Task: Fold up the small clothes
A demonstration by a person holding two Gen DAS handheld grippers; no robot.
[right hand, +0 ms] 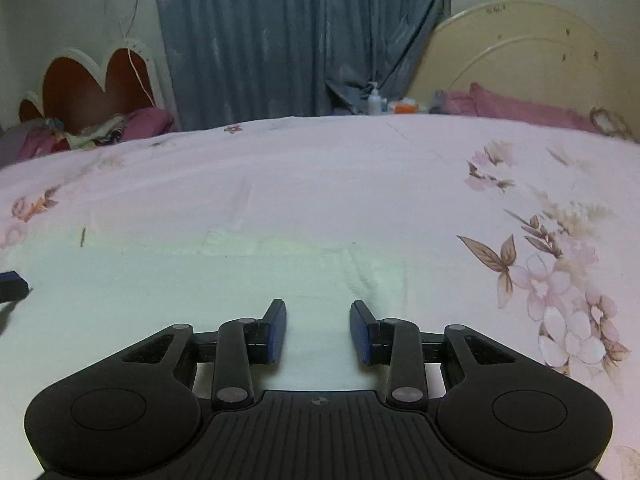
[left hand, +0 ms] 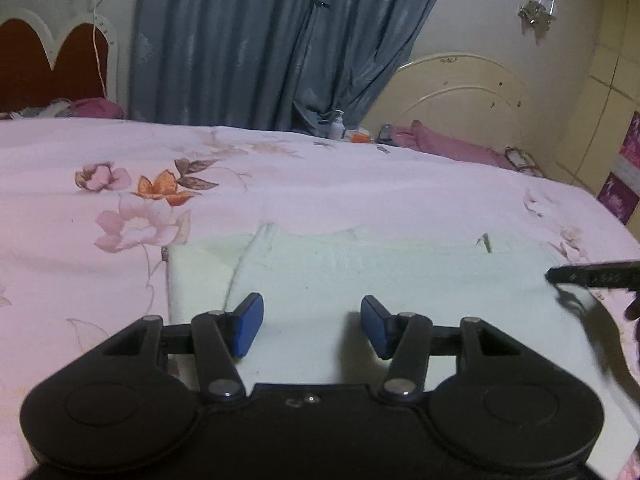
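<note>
A pale greenish-white garment (left hand: pixel 360 276) lies flat on the pink floral bedsheet; it also shows in the right wrist view (right hand: pixel 180 280). My left gripper (left hand: pixel 312 326) is open and empty, hovering over the garment's left part, near a folded-in sleeve (left hand: pixel 208 276). My right gripper (right hand: pixel 318 330) is open and empty, over the garment's right part near its right edge (right hand: pixel 384 284). The right gripper's tip shows at the right edge of the left wrist view (left hand: pixel 592 274); the left gripper's tip shows at the left edge of the right wrist view (right hand: pixel 12 286).
The bedsheet (left hand: pixel 280 184) stretches far beyond the garment. Pink pillows (right hand: pixel 520 110) lie by a cream headboard (right hand: pixel 520 48). Bottles and small items (right hand: pixel 384 102) stand at the far edge before a blue curtain (right hand: pixel 300 40). A clothes heap (right hand: pixel 80 132) lies far left.
</note>
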